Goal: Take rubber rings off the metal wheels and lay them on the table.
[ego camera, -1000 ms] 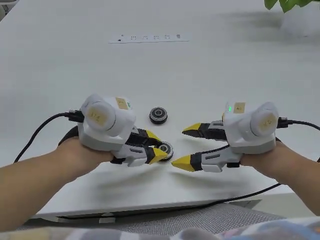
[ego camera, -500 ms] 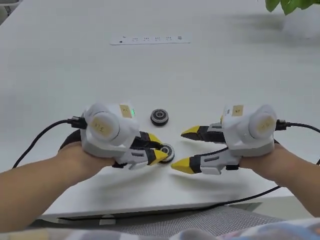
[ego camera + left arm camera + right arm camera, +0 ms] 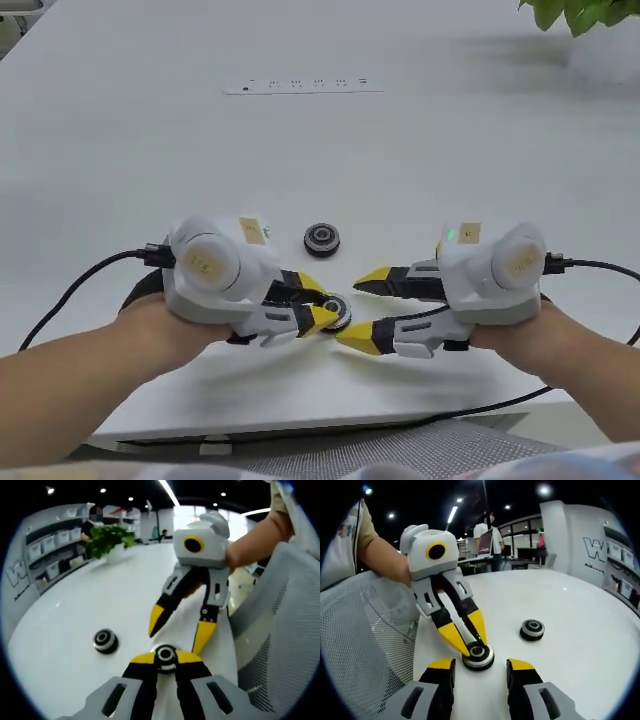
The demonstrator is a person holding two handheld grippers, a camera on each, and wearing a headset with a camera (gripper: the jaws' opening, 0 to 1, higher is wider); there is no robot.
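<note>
My left gripper (image 3: 320, 302) is shut on a small metal wheel with a black rubber ring (image 3: 335, 311), which rests on the white table (image 3: 400, 160) near its front edge. In the left gripper view the wheel (image 3: 166, 657) sits between the yellow tips. My right gripper (image 3: 361, 308) stands open just right of it, tips pointing at the wheel. In the right gripper view the wheel (image 3: 478, 656) lies just ahead of the open jaws, with the left gripper (image 3: 462, 630) clamped on it. A second ringed wheel (image 3: 321, 238) lies apart, farther back.
A white power strip (image 3: 303, 85) lies far back on the table. A potted plant (image 3: 575, 12) stands at the far right corner. Cables (image 3: 70, 285) trail from both grippers over the table's front edge, and a mesh chair (image 3: 365, 640) is close behind.
My right gripper has moved left, closer to the wheel, and stays open. The left gripper has kept its hold on the wheel in place.
</note>
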